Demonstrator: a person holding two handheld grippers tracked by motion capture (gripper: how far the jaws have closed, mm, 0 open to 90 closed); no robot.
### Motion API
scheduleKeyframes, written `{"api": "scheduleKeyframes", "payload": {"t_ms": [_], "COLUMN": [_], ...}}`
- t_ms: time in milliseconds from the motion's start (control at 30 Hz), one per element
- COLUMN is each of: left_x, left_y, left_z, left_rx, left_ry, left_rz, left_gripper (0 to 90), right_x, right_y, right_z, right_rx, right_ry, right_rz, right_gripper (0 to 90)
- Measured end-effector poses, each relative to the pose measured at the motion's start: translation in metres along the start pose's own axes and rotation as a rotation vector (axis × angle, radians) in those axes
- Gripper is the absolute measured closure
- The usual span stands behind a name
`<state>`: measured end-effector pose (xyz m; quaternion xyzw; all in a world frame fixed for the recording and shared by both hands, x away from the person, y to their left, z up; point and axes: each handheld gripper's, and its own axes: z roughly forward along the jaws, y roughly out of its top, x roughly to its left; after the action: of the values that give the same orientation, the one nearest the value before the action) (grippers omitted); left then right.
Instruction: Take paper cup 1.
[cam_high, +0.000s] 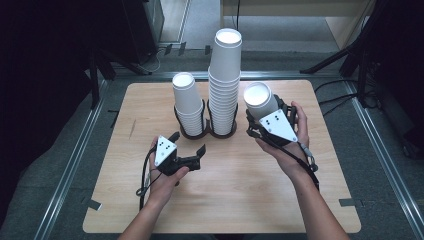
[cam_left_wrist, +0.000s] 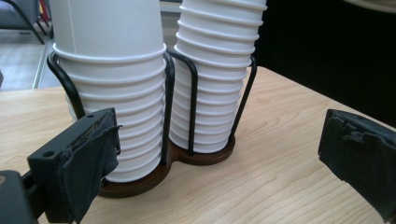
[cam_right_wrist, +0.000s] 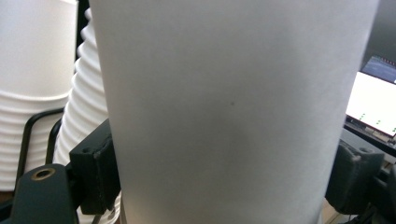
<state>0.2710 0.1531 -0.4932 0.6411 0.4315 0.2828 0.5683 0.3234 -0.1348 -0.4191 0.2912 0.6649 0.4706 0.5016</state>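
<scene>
Right gripper (cam_high: 264, 116) is clamped on 1 white paper cup (cam_high: 259, 99), held upside down just right of the black wire 2-slot cup holder (cam_high: 207, 131) on the light wooden table (cam_high: 240, 190). Left gripper (cam_high: 187, 143), jaws apart and holding nothing, sits near the holder's front. Short cup stack (cam_high: 187, 102) fills the left slot; tall cup stack (cam_high: 224, 80) fills the right slot.

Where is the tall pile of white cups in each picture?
High view: the tall pile of cups stands at top centre, in the black wire holder.
Left gripper view: upper middle, in the holder's right ring.
Right gripper view: ribbed edge at left, behind the held cup.
Shared landmark: the black wire holder.
</scene>
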Motion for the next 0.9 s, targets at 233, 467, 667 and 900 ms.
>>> {"api": "scheduleKeyframes", "payload": {"t_ms": [233, 467, 667, 900], "left_x": [-0.002, -0.004, -0.007, -0.012], "left_y": [0.002, 0.003, 0.004, 0.007], "left_z": [-0.001, -0.003, -0.003, -0.004], "left_rx": [-0.004, -0.007, -0.009, -0.014], "left_ry": [-0.013, -0.028, -0.044, -0.081], "left_rz": [0.010, 0.010, 0.013, 0.019], "left_gripper": [0.0, 0.0, 0.0, 0.0], "right_x": [0.015, 0.026, 0.033, 0.046], "right_y": [-0.007, -0.017, -0.023, -0.035], "right_z": [-0.002, -0.001, 0.000, 0.000], "right_rx": [0.002, 0.019, 0.023, 0.040], "right_ry": [0.029, 0.027, 0.030, 0.050], "right_rz": [-0.077, -0.154, -0.222, -0.307], "right_gripper": [15.5, 15.4, 15.4, 15.3]}}
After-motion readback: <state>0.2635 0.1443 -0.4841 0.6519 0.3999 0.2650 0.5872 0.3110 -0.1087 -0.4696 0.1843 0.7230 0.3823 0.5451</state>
